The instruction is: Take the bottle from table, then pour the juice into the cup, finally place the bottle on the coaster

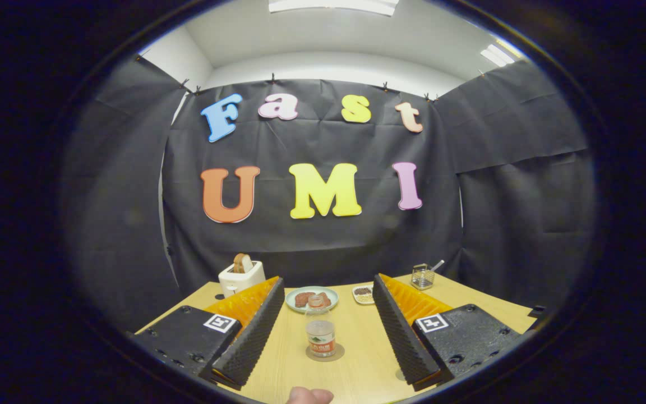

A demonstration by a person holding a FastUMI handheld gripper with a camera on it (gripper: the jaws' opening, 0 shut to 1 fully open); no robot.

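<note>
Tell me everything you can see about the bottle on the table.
The bottle is small, clear and plastic-looking, with a label band round its lower half. It stands upright on a round brown coaster, on the wooden table. It sits between the open fingers of the gripper, which do not touch it. A plate of food lies just beyond it. How much liquid it holds is unclear.

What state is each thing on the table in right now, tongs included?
Tongs: open, fingers wide apart, holding nothing.
Bottle: upright on the coaster, between the fingers, untouched, cap state unclear.
Plate: beyond the bottle, food on it.
Toaster: upright, a bread slice sticking out of it.
Small dish: holds dark and pale bits.
Wire basket: upright, a handle sticking out.
</note>
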